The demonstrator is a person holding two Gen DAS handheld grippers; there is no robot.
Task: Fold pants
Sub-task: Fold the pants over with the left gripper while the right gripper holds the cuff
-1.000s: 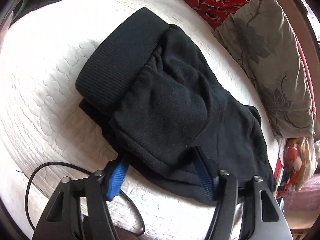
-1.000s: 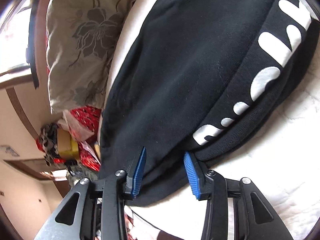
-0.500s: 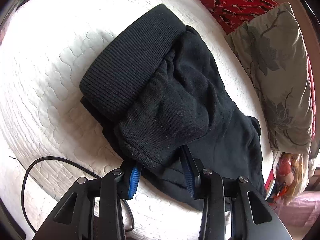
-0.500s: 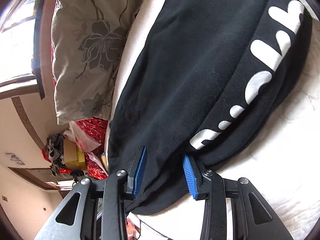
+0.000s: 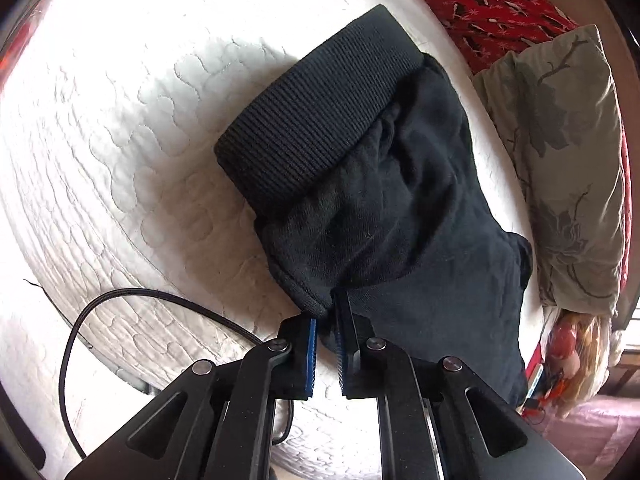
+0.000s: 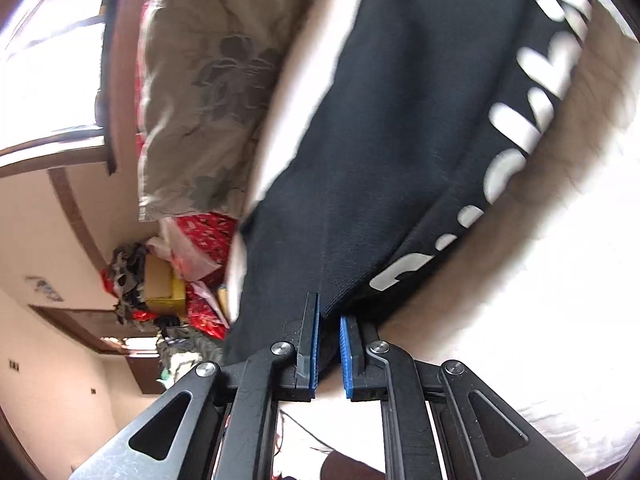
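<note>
Black sweatpants [image 5: 400, 208] on quilted bed [image 5: 120, 128], near hem pinched tight in left claw [image 5: 326, 344] and right claw [image 6: 329, 344]; best lifted together, level, keeping layers aligned.

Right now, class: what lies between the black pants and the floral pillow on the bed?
In the left wrist view, only a narrow bare strip of white quilted bedcover separates the black pants from the floral pillow. The right wrist view shows the same pale gap.
</note>
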